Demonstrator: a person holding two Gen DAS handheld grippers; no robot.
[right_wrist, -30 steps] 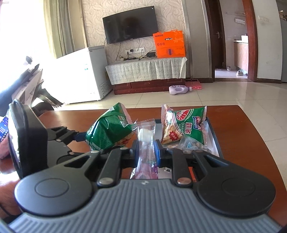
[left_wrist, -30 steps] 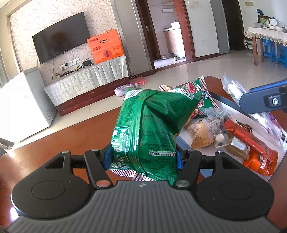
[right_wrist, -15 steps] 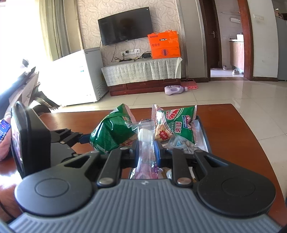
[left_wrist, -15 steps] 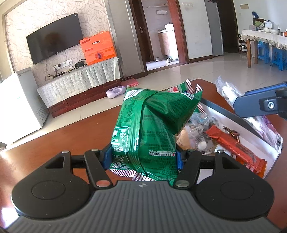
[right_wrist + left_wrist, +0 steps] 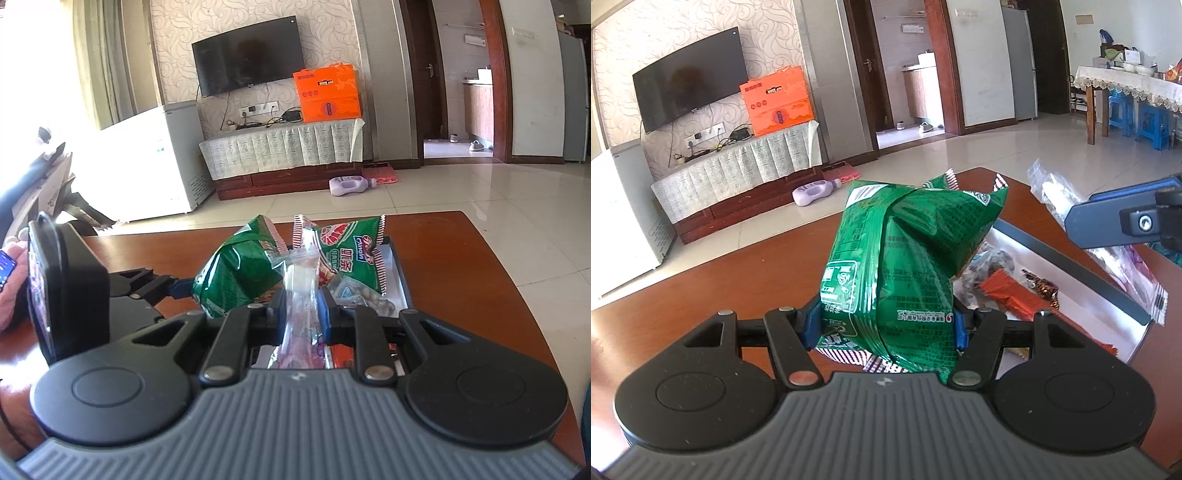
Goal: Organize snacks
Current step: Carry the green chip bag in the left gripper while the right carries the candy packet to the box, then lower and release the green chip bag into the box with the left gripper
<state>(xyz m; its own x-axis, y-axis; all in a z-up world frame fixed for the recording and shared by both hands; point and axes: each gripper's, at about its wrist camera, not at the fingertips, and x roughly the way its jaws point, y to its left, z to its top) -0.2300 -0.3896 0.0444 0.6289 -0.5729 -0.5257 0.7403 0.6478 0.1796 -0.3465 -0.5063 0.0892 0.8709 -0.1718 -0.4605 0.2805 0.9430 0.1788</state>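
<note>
Two green snack bags showed: a plain green bag (image 5: 897,269) and a shrimp-print bag (image 5: 351,258). There was one clear packet (image 5: 299,288), one orange wrapper (image 5: 1015,299), one tray (image 5: 1071,266), and two tongs (image 5: 886,325) (image 5: 301,310).

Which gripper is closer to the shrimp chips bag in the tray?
Right. The right gripper, shut on a clear packet, sits just before the shrimp chips bag; the left gripper stands off to its left.

Tray (image 5: 1082,275) crowded; bare table (image 5: 738,266) leftward

Brown wooden table (image 5: 461,266) carries 1 snack-filled tray (image 5: 400,275).
</note>
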